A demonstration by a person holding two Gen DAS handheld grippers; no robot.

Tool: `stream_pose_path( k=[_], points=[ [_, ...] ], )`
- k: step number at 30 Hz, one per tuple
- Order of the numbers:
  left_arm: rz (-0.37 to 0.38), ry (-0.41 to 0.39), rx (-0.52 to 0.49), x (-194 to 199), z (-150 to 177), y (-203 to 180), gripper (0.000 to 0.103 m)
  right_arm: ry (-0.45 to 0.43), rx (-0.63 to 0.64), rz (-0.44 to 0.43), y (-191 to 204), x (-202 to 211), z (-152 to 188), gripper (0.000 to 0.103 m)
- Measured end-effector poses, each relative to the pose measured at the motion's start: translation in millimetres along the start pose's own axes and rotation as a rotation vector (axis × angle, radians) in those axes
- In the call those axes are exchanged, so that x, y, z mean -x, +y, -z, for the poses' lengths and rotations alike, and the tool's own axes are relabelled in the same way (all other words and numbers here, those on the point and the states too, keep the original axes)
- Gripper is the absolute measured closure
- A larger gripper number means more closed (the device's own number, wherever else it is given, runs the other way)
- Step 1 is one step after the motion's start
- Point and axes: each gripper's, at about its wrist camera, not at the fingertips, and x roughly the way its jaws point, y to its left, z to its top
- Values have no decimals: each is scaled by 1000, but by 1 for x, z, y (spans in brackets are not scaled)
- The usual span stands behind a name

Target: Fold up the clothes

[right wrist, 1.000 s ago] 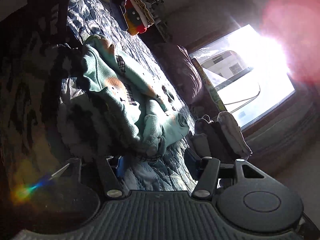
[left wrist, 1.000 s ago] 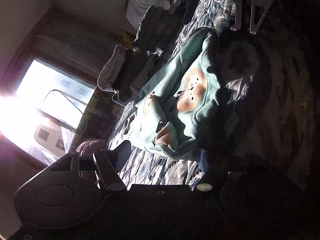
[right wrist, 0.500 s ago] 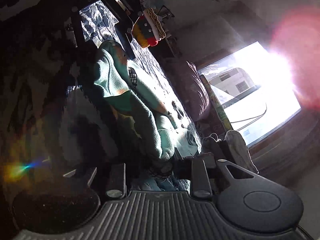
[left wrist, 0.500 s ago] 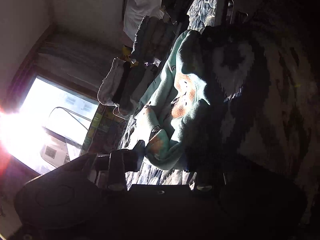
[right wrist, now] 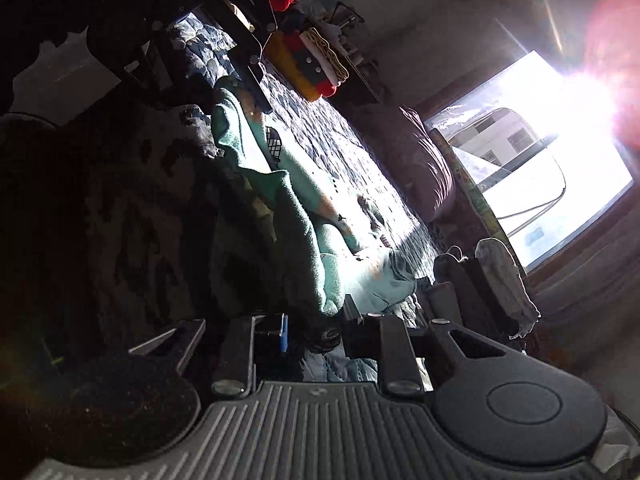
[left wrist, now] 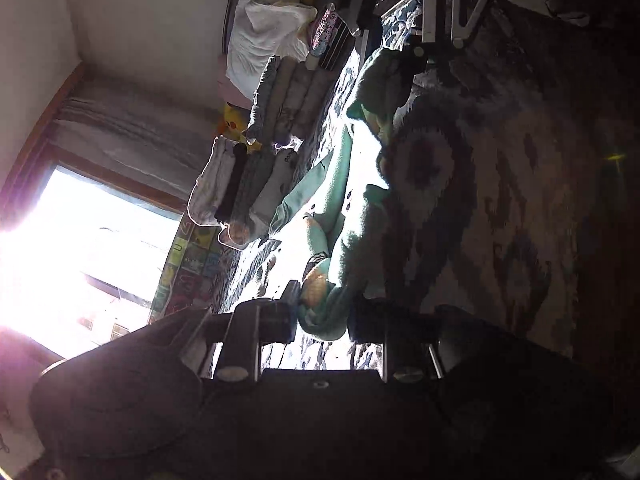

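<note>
The garment (left wrist: 332, 184) lies on the bedspread (left wrist: 260, 272), stretched between the two grippers. The left gripper (left wrist: 320, 320) is at its near end in the left wrist view, with cloth between its fingers; the right gripper (left wrist: 416, 56) is at the far end. Left of the garment, two stacks of folded clothes (left wrist: 256, 160) sit side by side on the bedspread. Beyond them, farther off, lies a pillow (left wrist: 260, 40). The window (left wrist: 88, 248) is at the left, past the bed's edge. In the right wrist view the window (right wrist: 532, 184) is at the right, and a bolster (right wrist: 424, 172) lies along the bed's edge before it.
</note>
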Motion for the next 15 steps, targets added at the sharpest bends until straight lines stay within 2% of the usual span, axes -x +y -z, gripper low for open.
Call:
stream_pose_path(
  k=[3, 5, 11, 15],
  points=[
    [31, -11, 72, 2, -8, 24, 79, -16, -26, -9, -15, 8, -5, 78],
    [47, -27, 186, -4, -9, 50, 78, -43, -100, -19, -34, 9, -8, 78],
    [164, -99, 776, -43, 20, 134, 76, -138, -468, -34, -116, -18, -2, 78],
    [227, -107, 1057, -73, 51, 157, 76, -167, -730, -98, -159, -60, 13, 77]
  ],
)
